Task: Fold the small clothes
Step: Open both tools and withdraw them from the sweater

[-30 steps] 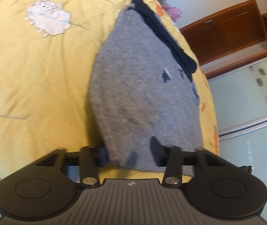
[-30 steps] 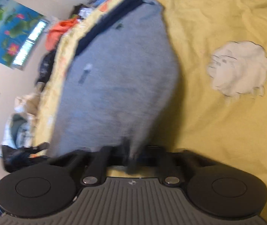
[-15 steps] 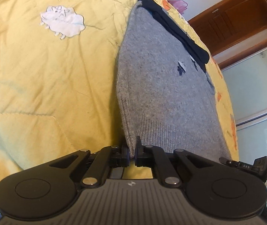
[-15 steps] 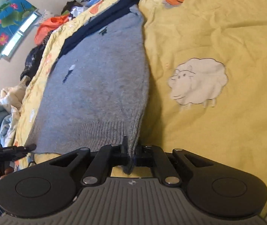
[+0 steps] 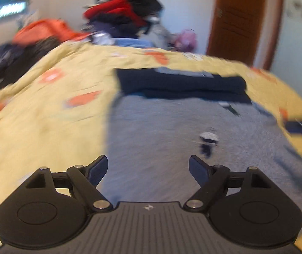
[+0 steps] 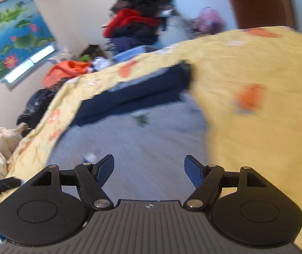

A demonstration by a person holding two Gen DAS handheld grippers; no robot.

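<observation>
One grey knitted garment is under work, lying spread flat on the yellow bedspread of the bed, with its dark navy band at the far end and a small dark-and-white motif on the knit. Both views are blurred, so finer detail cannot be confirmed. Two tongs are present: the left tongs and the right tongs, and both have just been opening; the jaws of each stand well apart over the near part of the garment with nothing pinched between them, so the cloth is released. In my judgement one fold has been laid down and let go. Whether a further fold is due cannot be settled from these views, as the near hem is hidden behind the tongs. Count: one garment on the bed, two tongs, several orange patches on the bedspread, and a mixed pile of other clothes beyond the bed's far edge, number indeterminate. No finished stack is visible.
</observation>
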